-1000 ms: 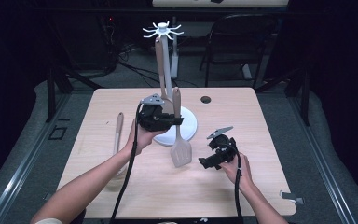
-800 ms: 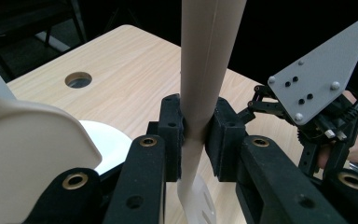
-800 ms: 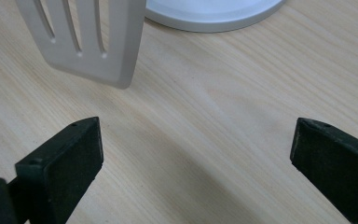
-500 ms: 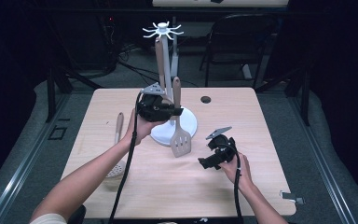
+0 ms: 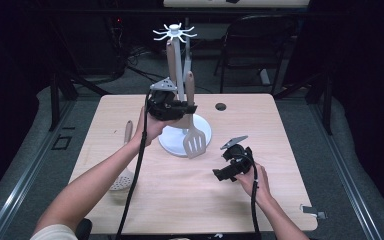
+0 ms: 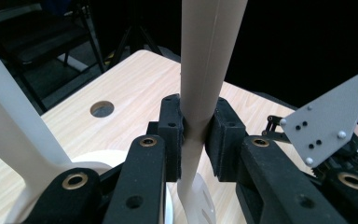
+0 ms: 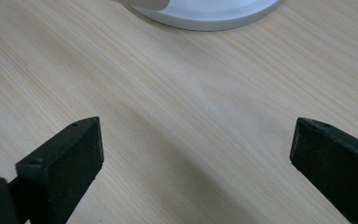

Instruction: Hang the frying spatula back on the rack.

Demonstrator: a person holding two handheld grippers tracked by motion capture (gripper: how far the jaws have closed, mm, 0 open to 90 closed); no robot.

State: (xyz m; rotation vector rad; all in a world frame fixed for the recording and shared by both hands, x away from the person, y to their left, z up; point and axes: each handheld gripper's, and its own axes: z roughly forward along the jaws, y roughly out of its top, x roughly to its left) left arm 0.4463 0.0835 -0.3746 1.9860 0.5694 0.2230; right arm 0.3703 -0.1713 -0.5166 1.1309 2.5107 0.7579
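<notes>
The left gripper (image 5: pixel 187 108) pinches the spatula (image 5: pixel 194 141) upright by its handle above the rack's (image 5: pixel 179 65) base, while the right gripper's (image 7: pixel 193 154) fingers (image 7: pixel 67 154) spread over the counter (image 5: pixel 180 190).

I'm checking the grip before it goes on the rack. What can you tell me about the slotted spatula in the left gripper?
The slotted spatula is one pale beige piece, plastic or silicone by its look, with a long rounded handle and a flat slotted blade. It hangs upright, blade down, clear of the wooden table, in front of the white utensil rack. The left gripper is shut on its lower handle, both black pads pressing it from opposite sides.
</notes>
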